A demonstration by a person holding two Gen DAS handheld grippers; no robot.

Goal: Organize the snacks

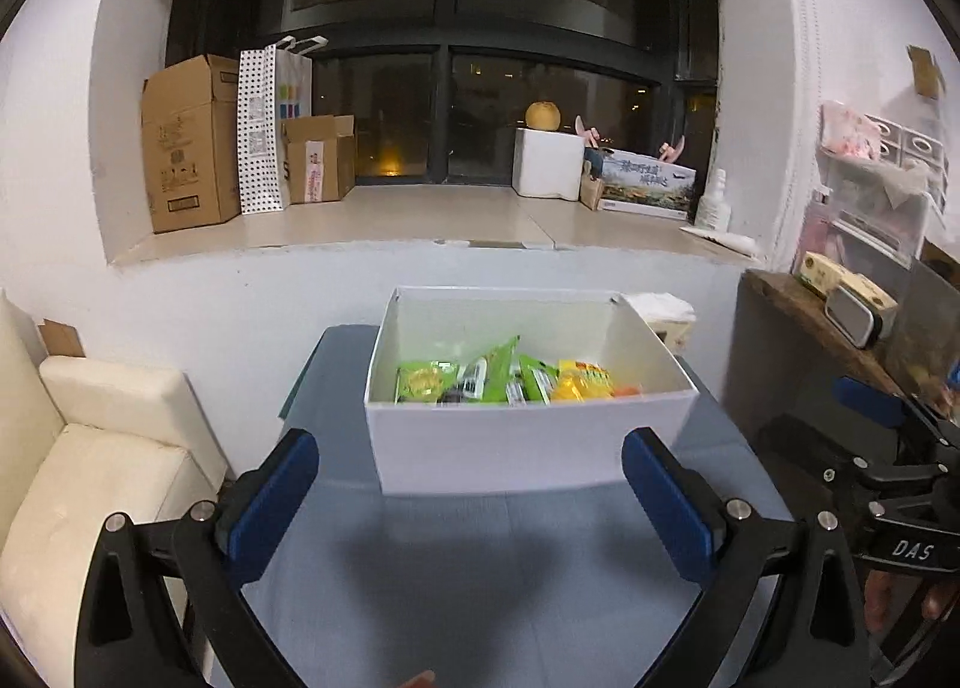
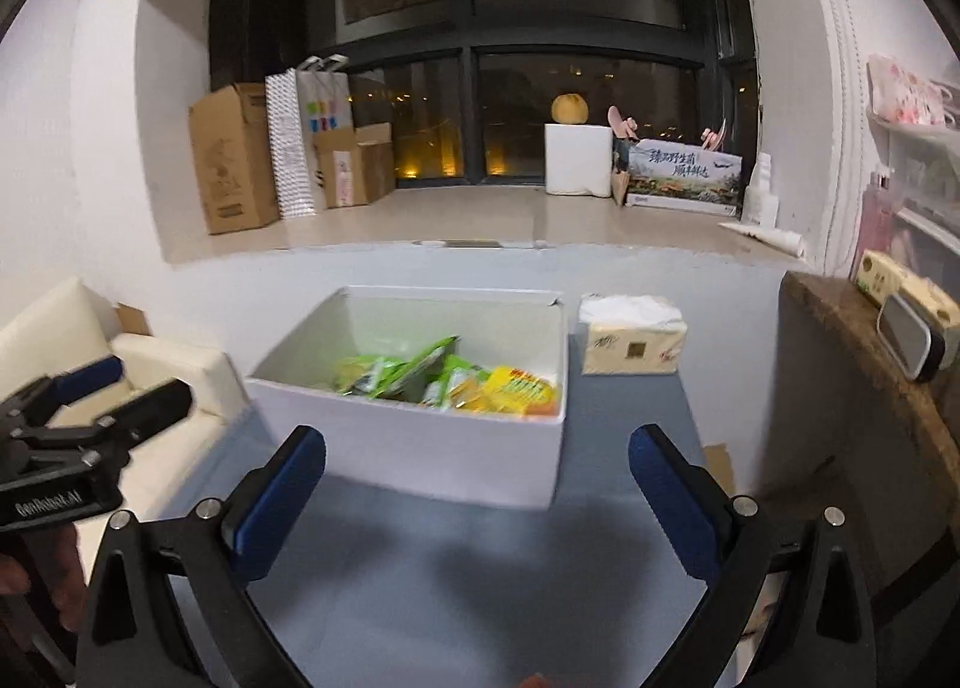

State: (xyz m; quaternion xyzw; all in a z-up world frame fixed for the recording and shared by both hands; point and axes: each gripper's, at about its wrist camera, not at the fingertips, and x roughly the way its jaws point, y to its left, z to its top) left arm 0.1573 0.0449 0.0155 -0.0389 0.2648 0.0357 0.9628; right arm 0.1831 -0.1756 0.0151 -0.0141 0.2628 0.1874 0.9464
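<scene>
Your landmark is the white box (image 1: 528,442), standing on the blue-grey desk (image 1: 480,568). The snack packets (image 1: 498,379), green and yellow, lie inside the box along its near wall. Just beside the box's right far corner sits a tissue pack (image 2: 633,337). A cream sofa (image 1: 90,478) stands left of the box, a dark wooden side shelf (image 2: 870,388) to its right. Behind the box, a window ledge (image 1: 420,214) carries cardboard cartons (image 1: 186,142).

Nothing lies between either gripper and the box. Your left gripper (image 1: 474,502) hovers over bare desk before the box's near wall, jaws released and empty. Your right gripper (image 2: 477,502) hovers likewise, toward the box's right near corner, jaws spread wide, holding nothing.

Only the right wrist view shows the tissue pack in full; the left wrist view shows only its top behind the box.
</scene>
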